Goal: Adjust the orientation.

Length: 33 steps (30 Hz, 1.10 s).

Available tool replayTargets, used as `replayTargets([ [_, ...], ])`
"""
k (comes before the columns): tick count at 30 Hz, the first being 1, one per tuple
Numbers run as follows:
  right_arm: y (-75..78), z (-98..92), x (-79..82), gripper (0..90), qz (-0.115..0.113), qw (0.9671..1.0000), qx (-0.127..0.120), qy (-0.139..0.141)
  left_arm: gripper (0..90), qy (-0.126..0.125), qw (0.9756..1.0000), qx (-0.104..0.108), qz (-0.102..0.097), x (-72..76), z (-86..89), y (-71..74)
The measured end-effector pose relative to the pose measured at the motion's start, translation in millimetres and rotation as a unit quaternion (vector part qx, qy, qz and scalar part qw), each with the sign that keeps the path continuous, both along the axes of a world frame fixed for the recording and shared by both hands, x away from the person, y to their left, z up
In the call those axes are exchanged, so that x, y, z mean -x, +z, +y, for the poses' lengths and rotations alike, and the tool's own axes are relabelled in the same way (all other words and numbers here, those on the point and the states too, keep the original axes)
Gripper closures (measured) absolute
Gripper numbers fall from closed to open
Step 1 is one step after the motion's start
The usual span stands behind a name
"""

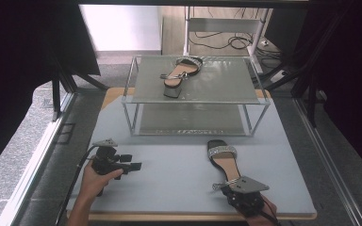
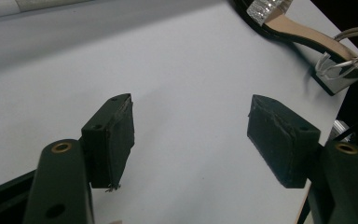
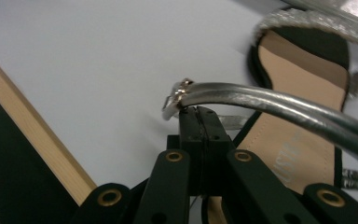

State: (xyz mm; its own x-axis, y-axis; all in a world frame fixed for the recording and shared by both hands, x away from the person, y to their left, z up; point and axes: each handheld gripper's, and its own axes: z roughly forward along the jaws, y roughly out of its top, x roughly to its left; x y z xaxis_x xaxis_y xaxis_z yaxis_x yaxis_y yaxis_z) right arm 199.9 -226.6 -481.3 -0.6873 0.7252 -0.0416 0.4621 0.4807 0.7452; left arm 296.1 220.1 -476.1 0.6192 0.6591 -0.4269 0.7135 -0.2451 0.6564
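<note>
Sandal (image 1: 223, 162) lay on the table (image 1: 169, 183) near its front right, black-edged with a tan insole, a glittering toe band and a silver ankle strap (image 3: 279, 105). Right gripper (image 3: 198, 112) was pressed shut on that strap; left gripper (image 2: 191, 135) gaped wide, holding nothing.

The near sandal (image 1: 224, 162) has a tan insole, a black sole edge, a glittering silver toe band and a smooth silver ankle strap (image 3: 279, 105). The sandal on the rack (image 1: 181, 71) shows the same colours. The tabletop (image 1: 169, 181) is pale grey-blue with a light wood edge. Both hand-held grippers are black: left (image 1: 134, 162), right (image 3: 199, 112).
</note>
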Motion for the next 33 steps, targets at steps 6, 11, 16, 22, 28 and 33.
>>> replayTargets([
  [6, -0.7, -24.6, -4.2, 89.6, -0.002, 0.9999, 0.005, -0.015, 32.2, 0.000, 1.0000, -0.008, 0.003, -0.9, -3.4, -3.0],
  [11, -1.4, -45.0, -7.3, 89.5, -0.012, 0.9991, 0.019, -0.036, 32.2, 0.000, 1.0000, -0.009, 0.004, -1.1, -5.0, -4.6],
  [16, -3.7, -63.0, -12.4, 89.5, -0.012, 0.9988, 0.010, -0.047, 32.2, -0.001, 0.9999, -0.008, 0.007, -2.2, -7.5, -6.3],
  [22, -3.5, -67.9, -12.5, 82.9, -0.010, 0.9991, -0.003, -0.040, 32.3, -0.007, 0.9999, -0.010, 0.009, -1.7, -10.4, -7.2],
  [28, 7.0, -79.7, 2.1, 65.2, -0.022, 0.9986, -0.029, -0.037, 32.3, -0.005, 0.9999, -0.011, 0.009, 0.0, -9.3, -6.0],
  [33, 27.1, -92.5, 17.6, 49.7, -0.056, 0.9962, -0.039, -0.054, 32.3, -0.004, 0.9999, -0.006, 0.010, -1.6, -11.5, -4.0],
])
